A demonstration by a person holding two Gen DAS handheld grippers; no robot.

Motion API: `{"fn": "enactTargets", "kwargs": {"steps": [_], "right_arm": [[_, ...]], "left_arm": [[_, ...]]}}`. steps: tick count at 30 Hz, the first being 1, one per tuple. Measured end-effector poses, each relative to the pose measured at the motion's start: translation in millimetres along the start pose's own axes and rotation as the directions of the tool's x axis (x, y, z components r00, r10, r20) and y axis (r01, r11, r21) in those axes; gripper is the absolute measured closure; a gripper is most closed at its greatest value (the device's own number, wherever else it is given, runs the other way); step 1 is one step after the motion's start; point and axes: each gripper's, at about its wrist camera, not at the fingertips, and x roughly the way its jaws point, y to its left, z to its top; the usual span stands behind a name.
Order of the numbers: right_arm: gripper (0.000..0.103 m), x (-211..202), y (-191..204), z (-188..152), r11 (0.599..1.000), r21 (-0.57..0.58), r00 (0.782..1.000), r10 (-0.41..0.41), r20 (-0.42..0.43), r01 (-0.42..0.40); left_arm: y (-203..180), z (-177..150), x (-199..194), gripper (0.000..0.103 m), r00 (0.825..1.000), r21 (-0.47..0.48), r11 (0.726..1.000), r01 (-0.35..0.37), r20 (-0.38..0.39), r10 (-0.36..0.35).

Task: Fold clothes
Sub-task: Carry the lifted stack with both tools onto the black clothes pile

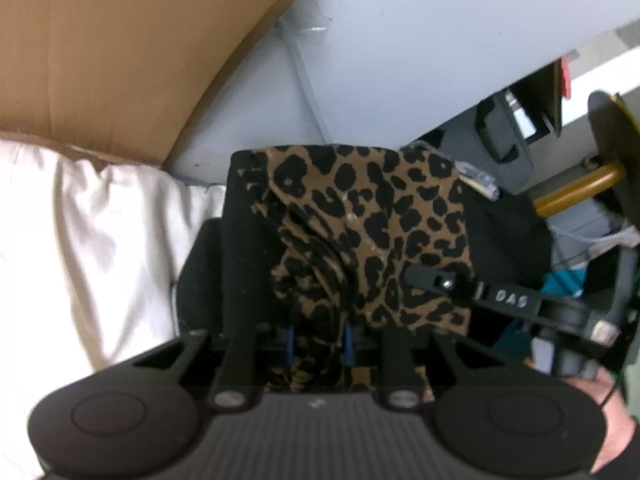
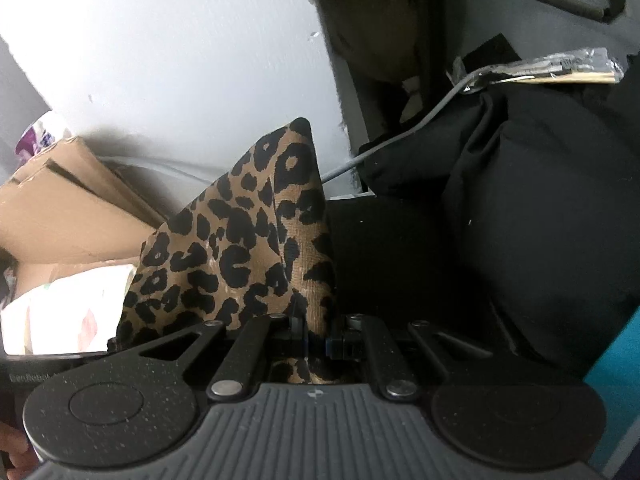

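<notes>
Pinching the leopard-print garment (image 1: 372,220) from both sides, the left gripper (image 1: 320,340) and right gripper (image 2: 316,340) each have their jaws pressed together on a bunch of its cloth. The garment hangs lifted above a black garment (image 2: 540,200), with a cardboard box (image 1: 120,48) off to its left. From each gripper the fabric runs straight ahead, its long span stretched between the two. Neither hand is nearer, so any fold would likely need both moving together.
</notes>
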Motion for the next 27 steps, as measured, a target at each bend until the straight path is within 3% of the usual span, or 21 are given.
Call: {"fn": "enactTargets", "kwargs": {"steps": [10,13,14,15,18,22,24,27], "right_arm": [[0.097,10.1,-12.0,-2.5,1.000,0.025,1.000,-0.006,0.012,0.005],[0.090,12.8,-15.8,-3.4,0.999,0.032,1.000,-0.007,0.016,0.006],[0.079,13.6,-17.0,-3.7,0.999,0.034,1.000,-0.007,0.017,0.007],[0.075,12.3,-17.6,-4.0,0.999,0.027,1.000,-0.020,0.024,0.020],[0.075,-0.2,-18.4,-6.2,0.999,-0.007,0.997,-0.052,0.062,0.052],[0.075,-17.7,-17.4,-15.4,0.999,-0.042,0.994,-0.008,0.108,0.012],[0.075,-21.2,-15.6,-25.2,0.998,-0.059,0.993,0.015,0.121,-0.008],[0.075,-21.2,-8.9,-42.0,0.997,-0.071,0.991,0.045,0.129,-0.036]], "left_arm": [[9.2,-0.1,6.5,0.078,0.999,-0.011,1.000,-0.008,0.045,0.009],[15.9,-2.8,7.3,0.063,0.999,-0.034,0.999,-0.027,0.046,0.029],[18.0,-3.4,6.8,0.057,0.998,-0.037,0.999,-0.032,0.044,0.033],[18.0,-4.2,5.6,0.054,0.998,-0.018,0.999,-0.038,0.042,0.039],[16.1,-5.4,-0.4,0.050,0.998,0.043,0.998,-0.052,0.035,0.050],[6.5,-4.5,-12.5,0.057,0.993,0.135,0.985,-0.109,0.055,0.102],[-3.6,-4.5,-16.3,0.068,0.990,0.201,0.970,-0.135,0.062,0.125],[-20.8,-2.9,-22.9,0.074,0.984,0.288,0.942,-0.171,0.094,0.150]]}}
